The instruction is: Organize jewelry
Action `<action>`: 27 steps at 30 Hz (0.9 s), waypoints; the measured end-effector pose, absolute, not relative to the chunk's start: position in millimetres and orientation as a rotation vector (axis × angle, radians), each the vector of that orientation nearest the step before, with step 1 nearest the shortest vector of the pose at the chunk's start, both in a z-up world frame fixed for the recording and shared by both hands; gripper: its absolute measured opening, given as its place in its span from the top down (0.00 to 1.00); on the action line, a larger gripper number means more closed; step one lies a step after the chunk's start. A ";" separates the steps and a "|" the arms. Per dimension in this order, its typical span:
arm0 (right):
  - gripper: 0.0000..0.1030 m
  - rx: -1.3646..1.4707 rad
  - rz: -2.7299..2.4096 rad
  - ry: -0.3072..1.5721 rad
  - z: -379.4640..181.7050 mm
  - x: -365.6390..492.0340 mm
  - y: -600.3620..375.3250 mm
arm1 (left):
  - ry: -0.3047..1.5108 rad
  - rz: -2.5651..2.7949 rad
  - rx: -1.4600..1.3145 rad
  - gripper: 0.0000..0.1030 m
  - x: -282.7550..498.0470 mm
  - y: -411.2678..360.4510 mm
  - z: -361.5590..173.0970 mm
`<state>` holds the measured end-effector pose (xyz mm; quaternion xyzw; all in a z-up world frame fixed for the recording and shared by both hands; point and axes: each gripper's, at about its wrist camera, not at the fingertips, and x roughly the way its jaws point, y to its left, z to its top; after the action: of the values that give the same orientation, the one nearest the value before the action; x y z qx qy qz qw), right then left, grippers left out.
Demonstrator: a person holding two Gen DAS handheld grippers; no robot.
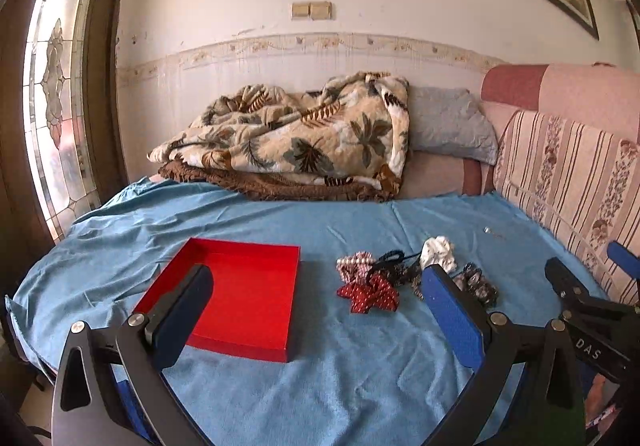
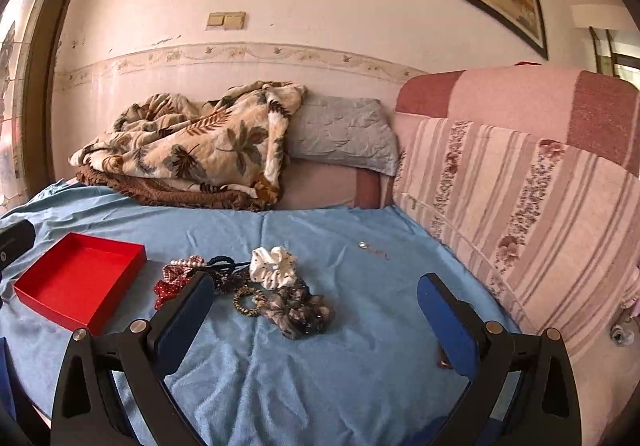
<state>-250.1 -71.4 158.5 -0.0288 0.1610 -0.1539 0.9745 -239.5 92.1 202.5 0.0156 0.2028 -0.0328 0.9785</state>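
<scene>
Both jaws spread, empty: left gripper (image 1: 316,290) hangs over red tray (image 1: 256,286), right gripper (image 2: 316,296) faces the scrunchie pile (image 2: 280,286) dead ahead, likely first pick.

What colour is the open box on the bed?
Red, inside and out; the box shows best in the left wrist view.

2 low wrist views facing the wall, sharing red tray (image 1: 256,298) and scrunchies (image 2: 276,286)
</scene>
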 end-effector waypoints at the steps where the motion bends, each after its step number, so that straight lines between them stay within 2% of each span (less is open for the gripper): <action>1: 0.00 -0.067 -0.297 0.335 156.2 -243.7 -71.6 | 0.417 -0.064 0.036 0.00 -236.2 91.8 200.6; 13: 0.00 -0.039 -0.192 0.516 107.8 -167.5 -103.1 | 0.596 -0.053 0.114 0.00 -175.0 70.5 150.9; 27: 0.00 -0.026 -0.190 0.618 73.7 -107.2 -141.1 | 0.741 -0.087 0.170 0.00 -112.6 37.8 104.7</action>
<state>-107.2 -141.1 73.7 -0.0126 0.3035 -0.0933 0.9482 -112.6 37.8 104.7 0.0828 0.3614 -0.0422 0.9278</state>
